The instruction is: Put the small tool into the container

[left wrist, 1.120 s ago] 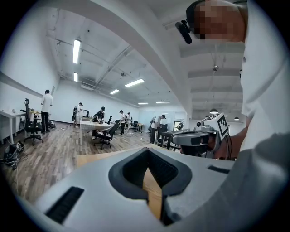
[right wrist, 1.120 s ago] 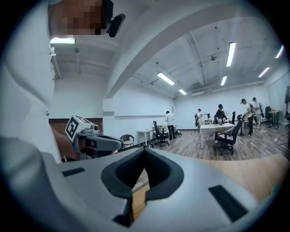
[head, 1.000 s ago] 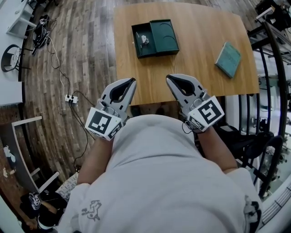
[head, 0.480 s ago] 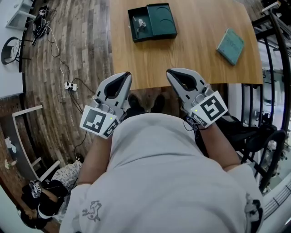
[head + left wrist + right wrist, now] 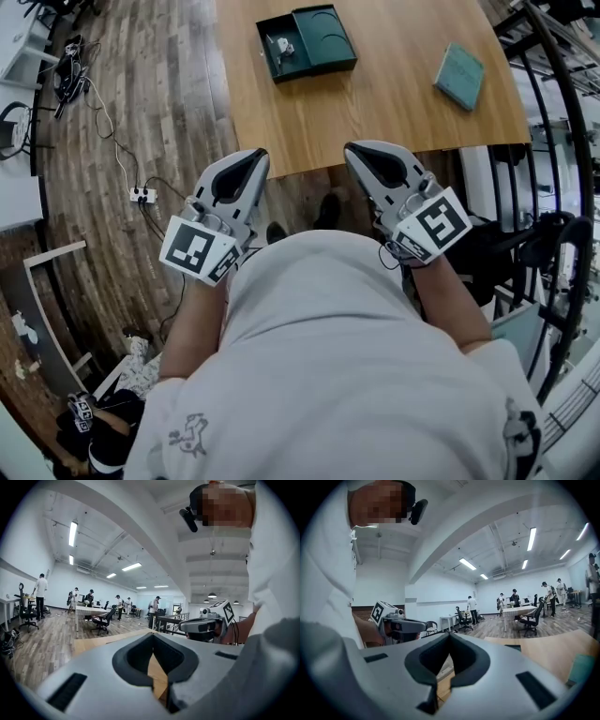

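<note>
Since a second ago the table [image 5: 375,103] has slid toward the frame's top, carrying the open green container [image 5: 323,37] to the upper middle. Inside its left compartment lies the small tool [image 5: 279,44], well above both pairs of jaws and apart from them. The left gripper [image 5: 254,156] and right gripper [image 5: 355,148] are closed on nothing, just short of the table's near edge. The tool is too small to tell its long axis or heading.

The small item [image 5: 279,45] lying in the open container [image 5: 323,42] was too small to identify. The surface [image 5: 375,112] was cut off by the head view's upper edge. In the right gripper view, the right claw [image 5: 449,637] hid all but a dark sliver of the container, and the picture's dark border cropped the teal book [image 5: 582,667].
</note>
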`<action>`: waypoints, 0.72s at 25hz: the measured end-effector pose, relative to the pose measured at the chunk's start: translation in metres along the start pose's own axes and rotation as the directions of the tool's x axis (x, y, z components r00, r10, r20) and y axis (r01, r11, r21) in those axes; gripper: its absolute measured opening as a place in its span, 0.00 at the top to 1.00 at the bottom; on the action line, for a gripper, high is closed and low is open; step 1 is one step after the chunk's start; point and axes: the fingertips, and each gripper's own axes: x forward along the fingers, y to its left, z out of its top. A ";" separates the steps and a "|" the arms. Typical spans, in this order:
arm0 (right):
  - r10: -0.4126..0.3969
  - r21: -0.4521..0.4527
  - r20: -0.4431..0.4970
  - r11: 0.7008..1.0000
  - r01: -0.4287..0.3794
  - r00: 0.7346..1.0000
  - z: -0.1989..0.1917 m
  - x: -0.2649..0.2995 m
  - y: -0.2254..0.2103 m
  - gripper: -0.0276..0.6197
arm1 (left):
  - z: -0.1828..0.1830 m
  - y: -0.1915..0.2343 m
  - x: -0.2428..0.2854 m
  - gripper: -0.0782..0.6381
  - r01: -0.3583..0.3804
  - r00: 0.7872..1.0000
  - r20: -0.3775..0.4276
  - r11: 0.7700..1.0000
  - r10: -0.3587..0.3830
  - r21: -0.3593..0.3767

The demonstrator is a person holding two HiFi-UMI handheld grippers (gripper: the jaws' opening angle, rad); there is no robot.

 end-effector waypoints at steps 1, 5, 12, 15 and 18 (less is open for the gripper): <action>-0.008 0.004 0.002 1.000 0.008 1.000 0.000 -0.001 0.008 0.95 | -0.001 0.000 -0.008 0.88 0.006 1.000 0.002 1.000 -0.006 0.000; -0.040 -0.002 0.012 0.999 0.040 0.999 0.000 -0.002 0.045 0.95 | -0.007 0.001 -0.046 0.88 0.021 1.000 0.012 1.000 -0.021 -0.006; -0.073 -0.026 0.010 0.997 0.073 0.997 -0.002 0.005 0.105 0.95 | -0.006 0.005 -0.106 0.88 0.046 0.998 0.033 0.999 -0.046 0.007; -0.080 -0.027 0.000 0.996 0.080 0.997 -0.008 0.007 0.124 0.95 | -0.008 0.005 -0.125 0.88 0.056 0.998 0.038 0.998 -0.056 0.005; -0.094 -0.028 -0.012 0.995 0.094 0.995 -0.015 0.006 0.138 0.95 | -0.012 0.006 -0.139 0.88 0.059 0.998 0.039 0.998 -0.059 0.000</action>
